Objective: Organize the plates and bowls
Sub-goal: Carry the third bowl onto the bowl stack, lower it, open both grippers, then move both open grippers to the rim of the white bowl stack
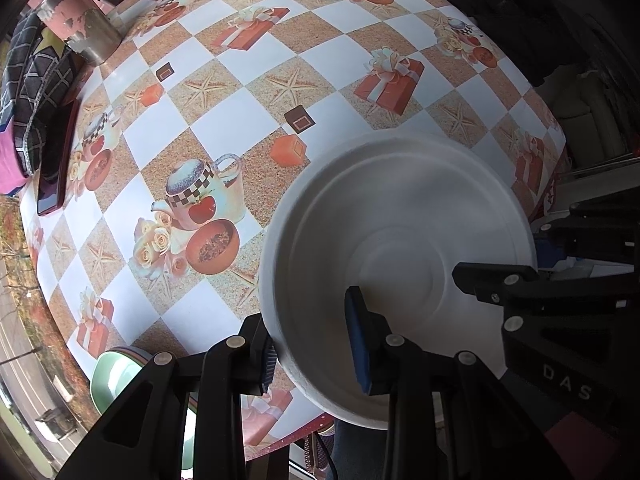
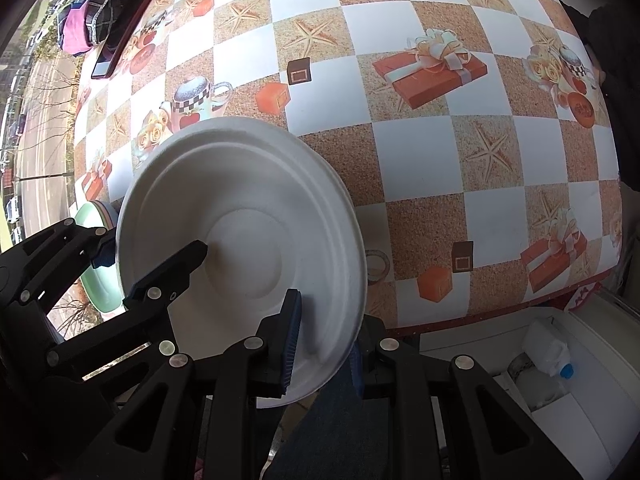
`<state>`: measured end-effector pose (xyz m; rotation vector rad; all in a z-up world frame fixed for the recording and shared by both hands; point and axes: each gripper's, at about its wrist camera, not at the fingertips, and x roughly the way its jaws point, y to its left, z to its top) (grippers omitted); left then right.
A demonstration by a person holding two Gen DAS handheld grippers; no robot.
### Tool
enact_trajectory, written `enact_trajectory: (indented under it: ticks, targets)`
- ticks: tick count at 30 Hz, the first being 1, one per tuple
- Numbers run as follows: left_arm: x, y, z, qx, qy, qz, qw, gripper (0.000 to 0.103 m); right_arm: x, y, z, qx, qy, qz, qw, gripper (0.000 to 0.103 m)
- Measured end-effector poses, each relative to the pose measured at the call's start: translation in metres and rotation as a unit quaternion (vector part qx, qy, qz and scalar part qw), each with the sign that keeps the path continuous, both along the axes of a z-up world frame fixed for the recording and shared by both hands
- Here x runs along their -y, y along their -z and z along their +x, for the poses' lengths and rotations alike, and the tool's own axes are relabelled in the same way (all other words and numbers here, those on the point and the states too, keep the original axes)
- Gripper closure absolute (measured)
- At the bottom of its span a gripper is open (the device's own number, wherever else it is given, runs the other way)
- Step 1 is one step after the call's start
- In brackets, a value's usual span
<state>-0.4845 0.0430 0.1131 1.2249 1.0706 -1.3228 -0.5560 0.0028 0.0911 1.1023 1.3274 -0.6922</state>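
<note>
A: What fills the scene?

B: A table under a checked cloth printed with gift boxes and teapots. A white plate sits lifted at its near edge, at five o'clock in the left view.

A: Who holds the plate?

B: Both grippers. The left gripper pinches the rim at seven o'clock, jaws narrow around it. The right gripper clamps the rim at five o'clock, jaws nearly closed on it.

A: Anything smaller?

B: Green bowls stacked at the plate's eight o'clock, and a phone at ten o'clock.
</note>
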Motion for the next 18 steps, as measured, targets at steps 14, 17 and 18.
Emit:
enact_trajectory:
  ticks: [14, 17, 18]
  targets:
    - [-0.001, -0.006, 0.004, 0.014, 0.002, -0.021, 0.9997, 0.021, 0.009, -0.005, -0.011, 0.023, 0.025, -0.016, 0.999, 0.009]
    - [0.000, -0.013, 0.008, 0.008, -0.006, -0.040, 0.9992, 0.012, 0.014, -0.010, -0.019, 0.018, 0.043, -0.036, 0.998, 0.009]
    - [0.000, -0.015, 0.010, 0.007, -0.009, -0.042, 0.9990, 0.006, 0.016, -0.010, -0.022, 0.017, 0.050, -0.038, 0.998, 0.009]
